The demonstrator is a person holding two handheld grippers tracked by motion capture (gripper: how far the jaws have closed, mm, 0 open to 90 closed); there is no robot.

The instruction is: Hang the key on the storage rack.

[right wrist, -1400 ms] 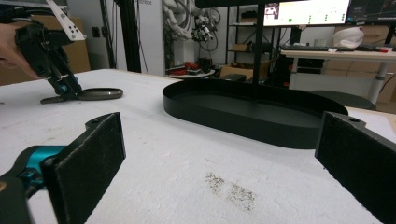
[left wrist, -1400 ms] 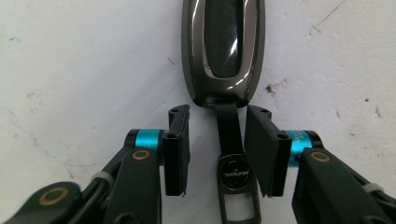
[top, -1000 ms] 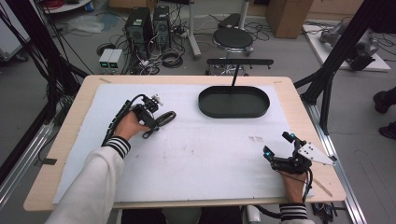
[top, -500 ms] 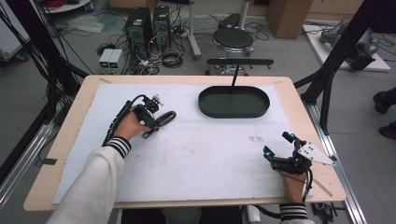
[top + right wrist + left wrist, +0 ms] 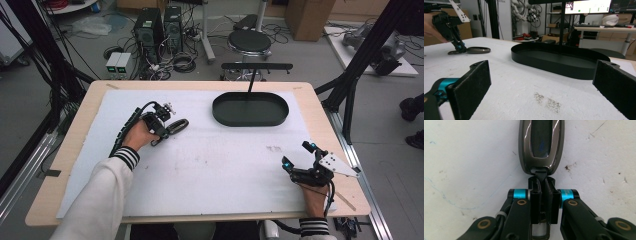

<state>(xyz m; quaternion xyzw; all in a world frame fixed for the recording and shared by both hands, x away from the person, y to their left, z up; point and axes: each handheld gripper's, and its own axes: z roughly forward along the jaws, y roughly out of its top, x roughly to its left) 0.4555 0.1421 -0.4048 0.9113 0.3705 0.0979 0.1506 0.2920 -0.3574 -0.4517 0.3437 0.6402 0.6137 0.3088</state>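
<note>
Practically nothing has shifted over the last second: both hands sit where they were. Over on the white foam sheet (image 5: 210, 165), the left gripper (image 5: 541, 186) has its jaws pinched shut on a small black tab at the end of a glossy dark key fob (image 5: 541, 145), which lies flat, left of the black oval tray (image 5: 250, 108). The fob's far end is cut off in the left gripper view. The right gripper (image 5: 299, 161) rests near the table's front right, jaws spread wide, holding nothing. No lettering is legible on anything.
</note>
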